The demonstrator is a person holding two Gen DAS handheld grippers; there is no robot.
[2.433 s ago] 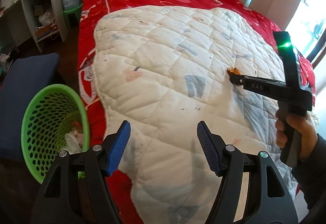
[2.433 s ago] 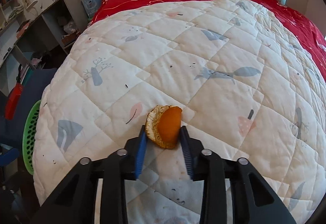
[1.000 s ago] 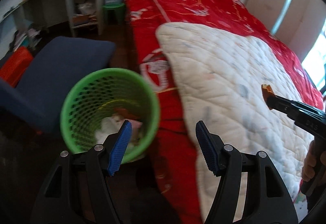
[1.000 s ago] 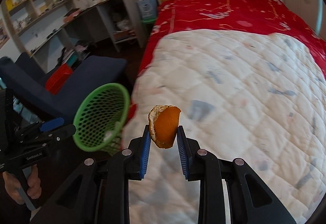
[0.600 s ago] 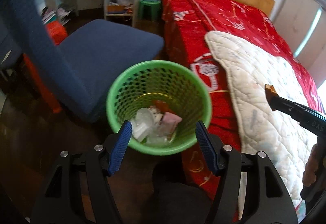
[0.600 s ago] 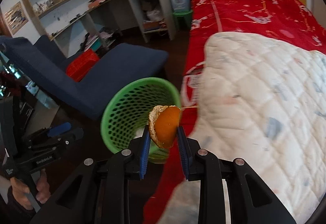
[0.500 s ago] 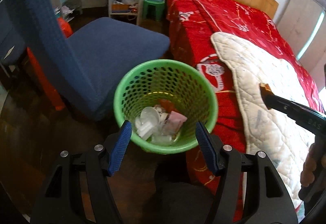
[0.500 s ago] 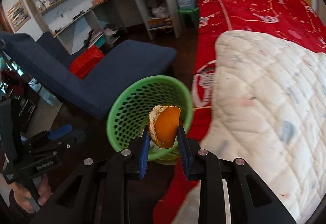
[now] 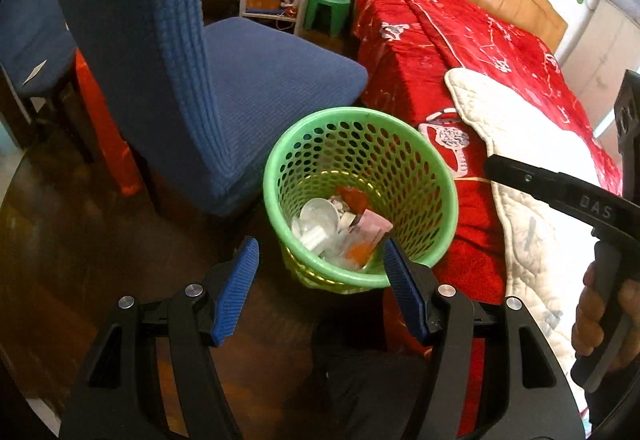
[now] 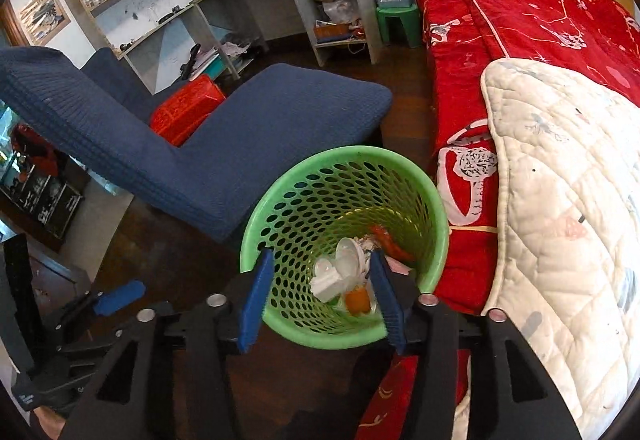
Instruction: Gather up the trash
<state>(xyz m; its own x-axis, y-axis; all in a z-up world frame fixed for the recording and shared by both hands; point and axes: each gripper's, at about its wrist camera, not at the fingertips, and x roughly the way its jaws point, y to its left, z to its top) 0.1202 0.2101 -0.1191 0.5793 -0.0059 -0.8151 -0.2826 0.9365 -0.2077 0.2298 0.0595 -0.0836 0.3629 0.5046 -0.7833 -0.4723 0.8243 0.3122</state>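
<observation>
Right wrist view shows the right gripper (image 10: 320,280) above the green mesh wastebasket (image 10: 280,207), its jaws opening with nothing between the blue pads. Just below them the orange peel (image 10: 357,300) lies among white plastic trash (image 10: 340,272) inside. The left gripper (image 9: 320,264) hangs spread and empty over the near rim.

Green perforated basket (image 10: 434,199), navy ribbed chair (image 10: 256,127), red patterned bedspread (image 10: 520,11), white quilted blanket (image 10: 568,175).

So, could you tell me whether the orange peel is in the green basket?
In. The orange peel lies among the trash inside the green basket, below the opening, empty right gripper.
</observation>
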